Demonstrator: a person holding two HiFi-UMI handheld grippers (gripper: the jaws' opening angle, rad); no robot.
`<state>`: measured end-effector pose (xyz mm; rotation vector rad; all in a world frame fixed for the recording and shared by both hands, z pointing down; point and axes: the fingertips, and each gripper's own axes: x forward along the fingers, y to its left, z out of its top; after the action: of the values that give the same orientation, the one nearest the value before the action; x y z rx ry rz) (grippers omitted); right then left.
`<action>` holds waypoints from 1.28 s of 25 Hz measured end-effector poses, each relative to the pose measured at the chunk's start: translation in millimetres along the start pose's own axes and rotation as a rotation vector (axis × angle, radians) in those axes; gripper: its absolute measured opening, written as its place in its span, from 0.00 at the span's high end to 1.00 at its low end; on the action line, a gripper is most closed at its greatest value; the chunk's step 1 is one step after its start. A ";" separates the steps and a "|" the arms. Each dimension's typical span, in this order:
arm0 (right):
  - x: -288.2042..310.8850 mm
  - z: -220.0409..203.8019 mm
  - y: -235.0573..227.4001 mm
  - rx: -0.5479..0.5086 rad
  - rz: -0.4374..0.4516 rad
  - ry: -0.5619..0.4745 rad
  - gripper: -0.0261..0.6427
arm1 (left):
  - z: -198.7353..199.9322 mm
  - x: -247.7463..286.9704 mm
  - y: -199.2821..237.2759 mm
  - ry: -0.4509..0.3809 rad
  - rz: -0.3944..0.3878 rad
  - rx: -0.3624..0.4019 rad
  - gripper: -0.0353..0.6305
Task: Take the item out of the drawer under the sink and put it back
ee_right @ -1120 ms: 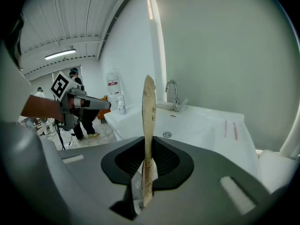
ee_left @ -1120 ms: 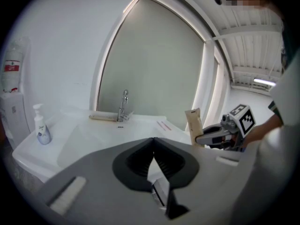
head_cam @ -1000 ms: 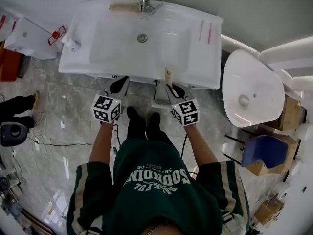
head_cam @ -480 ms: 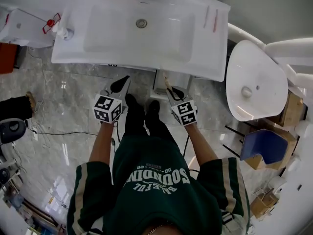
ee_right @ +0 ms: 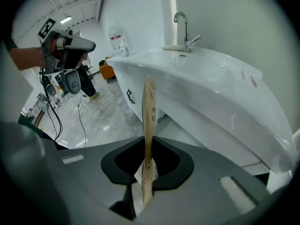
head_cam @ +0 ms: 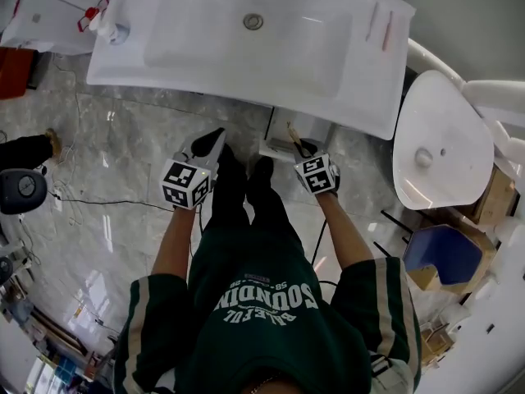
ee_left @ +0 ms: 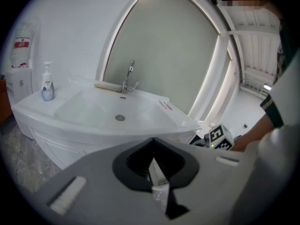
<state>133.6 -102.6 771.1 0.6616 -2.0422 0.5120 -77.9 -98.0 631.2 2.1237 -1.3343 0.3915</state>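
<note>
1. A grey marble floor (head_cam: 123, 162) spreads out in front of a wide white sink (head_cam: 164, 80), which here serves as the worktop; a black cable (head_cam: 98, 199) trails over the floor, off the sink's left front corner
2. At the back edge of the sink stands a chrome tap (ee_left: 128, 76), and on the sink's left end a soap bottle (ee_left: 46, 82) with a pump top
3. Right of the sink, just beside its end, sits a smaller basin (head_cam: 435, 146), white and oval
4. Under the sink's front edge, towards its right half, a white drawer (head_cam: 275, 138) stands pulled out
5. The right tongs (head_cam: 302, 146) are in front of the sink, at the drawer, and are closed on a thin tan packet (ee_right: 149, 111); the packet stands upright, seen edge on, speckled at its lower end where the jaws pinch it
6. In the head view the packet's (head_cam: 292, 132) top end points towards the sink's front edge, over the drawer; I cannot tell whether it touches either
7. The left tongs (head_cam: 209, 142) are in front of the sink's middle, apart from the drawer, with their jaws together and nothing held between them
</note>
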 end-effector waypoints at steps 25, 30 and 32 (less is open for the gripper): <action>162.7 -68.7 -65.0 -0.047 -0.071 0.312 0.89 | -89.2 -19.2 42.2 0.077 0.154 -0.153 0.87; 168.4 -74.0 -60.7 -0.034 -0.042 0.339 0.86 | -90.2 -21.6 47.1 0.076 0.161 -0.156 0.87; 164.3 -68.6 -61.9 -0.038 -0.056 0.315 0.85 | -86.4 -21.5 46.3 0.074 0.157 -0.150 0.87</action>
<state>141.9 -152.2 952.8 0.5742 -1.7295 0.5096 -123.3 -43.7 702.3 1.8715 -1.4452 0.4154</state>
